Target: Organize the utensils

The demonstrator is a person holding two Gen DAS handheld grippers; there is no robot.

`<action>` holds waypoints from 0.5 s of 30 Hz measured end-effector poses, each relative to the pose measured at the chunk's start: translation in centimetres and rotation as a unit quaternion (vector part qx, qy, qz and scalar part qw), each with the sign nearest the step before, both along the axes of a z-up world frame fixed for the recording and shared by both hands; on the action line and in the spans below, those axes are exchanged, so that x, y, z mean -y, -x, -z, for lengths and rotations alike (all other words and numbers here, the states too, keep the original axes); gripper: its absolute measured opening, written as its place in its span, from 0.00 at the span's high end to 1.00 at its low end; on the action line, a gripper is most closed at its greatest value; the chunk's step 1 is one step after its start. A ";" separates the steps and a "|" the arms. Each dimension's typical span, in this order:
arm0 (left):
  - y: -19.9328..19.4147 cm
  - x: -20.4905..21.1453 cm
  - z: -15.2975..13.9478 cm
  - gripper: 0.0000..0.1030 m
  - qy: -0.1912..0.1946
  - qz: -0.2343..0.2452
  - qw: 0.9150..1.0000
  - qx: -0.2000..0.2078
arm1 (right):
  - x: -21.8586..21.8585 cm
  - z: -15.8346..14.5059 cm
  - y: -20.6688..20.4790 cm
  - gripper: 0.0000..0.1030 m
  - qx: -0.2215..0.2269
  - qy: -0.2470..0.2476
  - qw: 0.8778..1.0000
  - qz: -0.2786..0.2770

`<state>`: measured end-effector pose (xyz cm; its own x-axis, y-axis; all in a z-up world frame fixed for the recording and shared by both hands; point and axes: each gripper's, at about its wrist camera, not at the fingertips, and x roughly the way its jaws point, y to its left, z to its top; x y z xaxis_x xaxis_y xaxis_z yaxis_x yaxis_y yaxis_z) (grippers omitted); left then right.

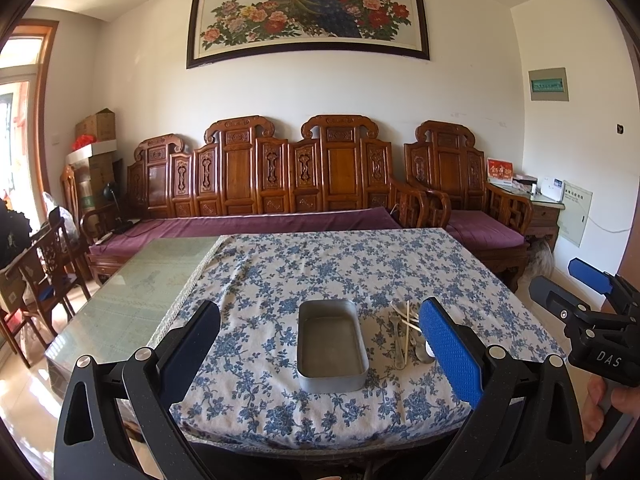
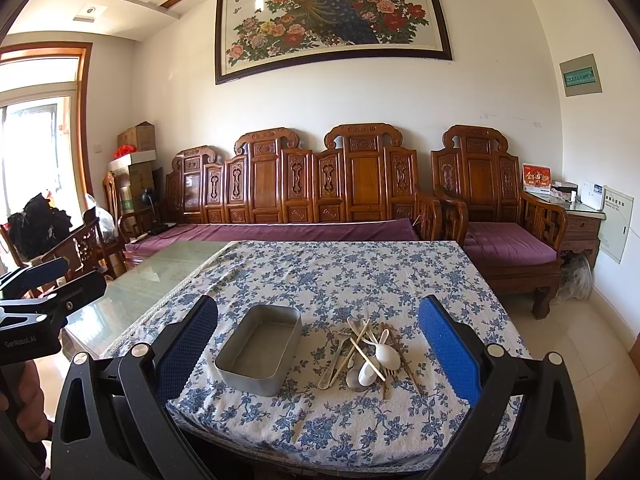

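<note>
On the left, the left gripper hangs above the near edge of the counter, its blue-padded fingers spread wide and holding nothing. The counter's left strip is bare glass over a pale green mat; the rest lies under a white tablecloth printed with blue flowers, draped over the near edge.

Near that edge sits a rectangular metal tin with rounded corners and dull grey walls; nothing lies in it. Just to its right, apart from it, is the pile of utensils: white plastic spoons, a metal spoon, pale chopsticks and darker wooden ones, crossed over one another on the cloth. The far half of the cloth is open.

The right gripper hovers before the tin and the pile, fingers likewise wide apart and empty. A hand grips its handle at the right border. Beyond the counter stands a carved wooden bench with purple cushions.
</note>
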<state>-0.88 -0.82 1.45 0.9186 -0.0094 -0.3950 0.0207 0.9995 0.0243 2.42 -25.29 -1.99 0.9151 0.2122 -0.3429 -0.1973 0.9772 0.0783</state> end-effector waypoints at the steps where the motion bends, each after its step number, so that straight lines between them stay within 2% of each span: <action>1: 0.0 0.0 0.1 0.06 0.000 0.001 1.000 -0.001 | -0.2 -0.5 0.1 0.02 -0.001 0.000 1.000 0.001; 5: -0.7 -0.1 0.7 0.06 0.002 0.007 1.000 -0.016 | 0.4 -1.1 0.4 0.02 -0.009 0.001 1.000 0.003; 10: -2.5 0.1 2.3 0.06 -0.004 0.018 0.999 -0.048 | 1.3 0.6 -1.4 0.02 -0.026 0.006 1.000 0.002; 15: -4.3 0.7 3.9 0.06 -0.012 0.026 0.997 -0.072 | 2.6 2.5 -3.4 0.08 -0.044 0.004 0.999 0.002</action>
<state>3.42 -1.53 -2.43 0.8508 -0.0441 -0.5236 0.0771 0.9962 0.0414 5.78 -27.89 -4.45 0.8819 0.2058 -0.4242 -0.1864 0.9786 0.0872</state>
